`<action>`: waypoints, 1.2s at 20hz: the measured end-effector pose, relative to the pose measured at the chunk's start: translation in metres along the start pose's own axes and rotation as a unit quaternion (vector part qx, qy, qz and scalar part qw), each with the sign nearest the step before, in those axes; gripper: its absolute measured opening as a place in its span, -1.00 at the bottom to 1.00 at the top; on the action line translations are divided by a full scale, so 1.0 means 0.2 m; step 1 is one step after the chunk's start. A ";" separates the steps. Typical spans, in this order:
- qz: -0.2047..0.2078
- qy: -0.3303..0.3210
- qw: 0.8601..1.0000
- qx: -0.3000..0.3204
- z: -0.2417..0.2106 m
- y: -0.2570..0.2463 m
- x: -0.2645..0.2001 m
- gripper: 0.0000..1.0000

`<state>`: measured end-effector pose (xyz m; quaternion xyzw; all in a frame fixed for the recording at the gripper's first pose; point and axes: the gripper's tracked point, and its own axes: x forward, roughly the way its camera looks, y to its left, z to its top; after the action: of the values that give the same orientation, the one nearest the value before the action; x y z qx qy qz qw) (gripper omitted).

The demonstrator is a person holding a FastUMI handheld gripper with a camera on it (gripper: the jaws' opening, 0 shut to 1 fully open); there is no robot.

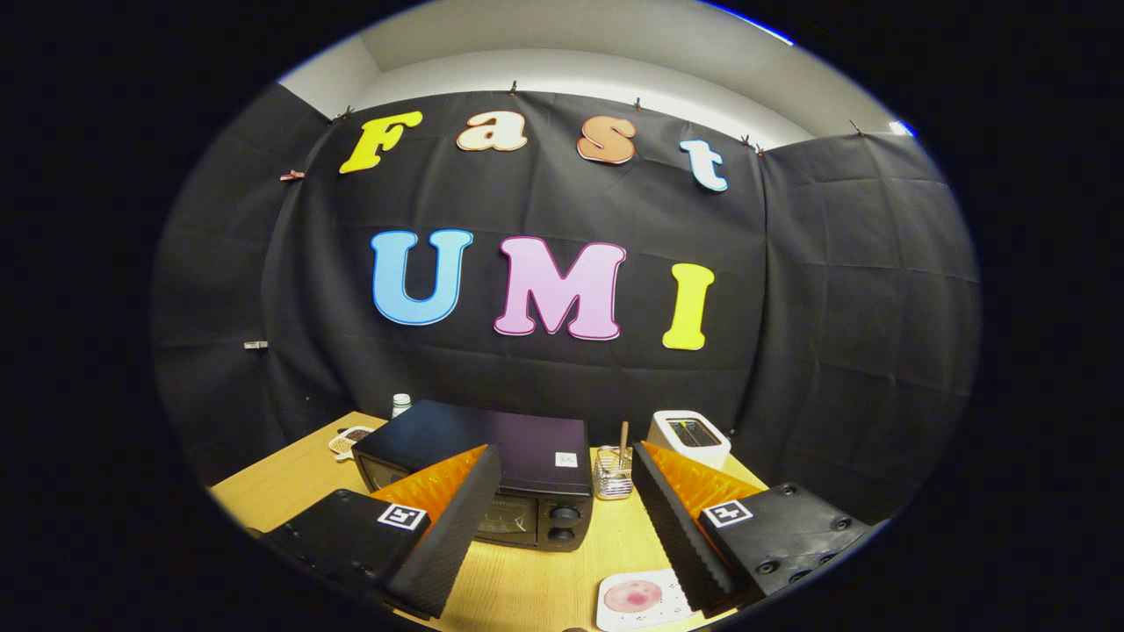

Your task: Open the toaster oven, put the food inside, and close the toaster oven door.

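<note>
A black toaster oven (pixel 492 456) stands on the wooden table (pixel 290 478), its door shut, two knobs (pixel 562 523) on its right side. My gripper (pixel 562 461) hovers above the table's near side, open, with nothing between its fingers. The left finger (pixel 448 518) overlaps the oven's front glass. The food (pixel 634 595), a pinkish round piece, lies on a small white plate (pixel 672 606) close below, between the fingers and beside the right finger (pixel 667 518).
A clear holder with a wooden stick (pixel 613 474) stands right of the oven. A white pop-up toaster (pixel 689 437) sits behind it. Left of the oven are a small dish of dark grains (pixel 351 437) and a small white bottle (pixel 400 404).
</note>
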<state>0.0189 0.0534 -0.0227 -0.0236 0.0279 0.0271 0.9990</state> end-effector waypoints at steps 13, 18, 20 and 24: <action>0.041 0.033 0.999 0.008 -0.12 0.44 0.28 0.96; 0.040 0.061 0.997 -0.005 -0.30 0.60 0.42 0.96; 0.036 0.076 0.996 -0.011 -0.39 0.65 0.48 0.97; 0.027 0.099 0.995 -0.018 -0.54 0.72 0.58 0.97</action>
<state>0.1201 0.1979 -0.1437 -0.0431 0.1270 0.0520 0.9896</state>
